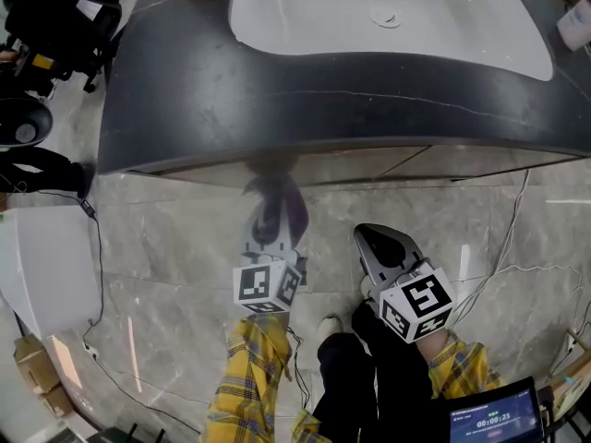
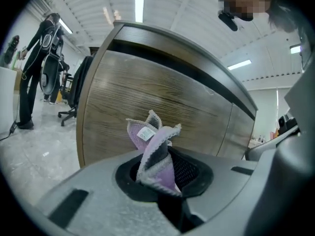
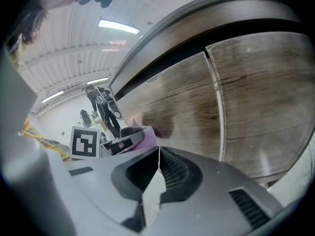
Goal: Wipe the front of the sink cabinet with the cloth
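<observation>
The purple-and-grey cloth stands bunched up between the jaws of my left gripper, which is shut on it. In the head view the cloth sits just under the dark countertop's edge, at the left gripper. The wooden cabinet front is close ahead of the cloth; whether they touch is not clear. My right gripper hangs to the right, a little lower, shut with nothing in it. From the right gripper view I see the cabinet doors and the left gripper.
A white basin is set in the countertop. Cables trail over the tiled floor on the right and left. A white unit stands at left with cardboard boxes. A person and office chair stand farther off.
</observation>
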The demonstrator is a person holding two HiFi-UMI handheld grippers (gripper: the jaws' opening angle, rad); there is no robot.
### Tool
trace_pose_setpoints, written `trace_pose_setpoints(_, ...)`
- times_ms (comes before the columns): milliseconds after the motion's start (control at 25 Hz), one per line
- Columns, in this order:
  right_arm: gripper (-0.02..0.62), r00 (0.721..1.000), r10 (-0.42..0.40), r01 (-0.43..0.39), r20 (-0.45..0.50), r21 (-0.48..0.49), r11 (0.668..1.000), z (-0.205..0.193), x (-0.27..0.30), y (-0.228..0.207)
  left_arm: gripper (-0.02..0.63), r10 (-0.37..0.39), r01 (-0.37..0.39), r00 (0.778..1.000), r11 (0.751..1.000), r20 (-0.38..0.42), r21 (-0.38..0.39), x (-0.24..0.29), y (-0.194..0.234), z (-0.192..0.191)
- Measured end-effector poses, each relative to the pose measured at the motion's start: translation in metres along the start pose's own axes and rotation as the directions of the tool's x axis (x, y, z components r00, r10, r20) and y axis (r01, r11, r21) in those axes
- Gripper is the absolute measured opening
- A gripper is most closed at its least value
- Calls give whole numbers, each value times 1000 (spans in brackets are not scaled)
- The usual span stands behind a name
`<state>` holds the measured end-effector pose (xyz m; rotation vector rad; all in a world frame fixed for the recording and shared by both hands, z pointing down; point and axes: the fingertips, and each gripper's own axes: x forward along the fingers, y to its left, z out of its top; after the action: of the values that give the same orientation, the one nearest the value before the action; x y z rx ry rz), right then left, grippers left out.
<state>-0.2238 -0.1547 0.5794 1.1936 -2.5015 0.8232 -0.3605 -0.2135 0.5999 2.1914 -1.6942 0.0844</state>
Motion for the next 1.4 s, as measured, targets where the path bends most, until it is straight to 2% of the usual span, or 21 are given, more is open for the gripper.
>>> trace_pose_setpoints(280, 6, 999, -36, 36, 18, 30, 999, -1, -24, -23, 49, -94, 94, 995, 996, -31, -3, 17, -56, -15)
trace_pose_setpoints(600, 6, 990, -129, 124, 48, 91, 988, -6, -61, -61, 49, -188, 190, 978, 982, -93, 10, 37, -110, -36)
trace_pose_setpoints(1120, 6, 972, -223, 210, 78, 151, 966, -17, -109, -104, 50, -286, 291, 947, 957, -144, 16, 62, -182, -59)
trace_pose_setpoints(1400, 6, 966, -246, 230, 80, 163, 959, -11, -125, -113, 49, -339, 348, 927, 937, -159, 30, 59, -215, -54)
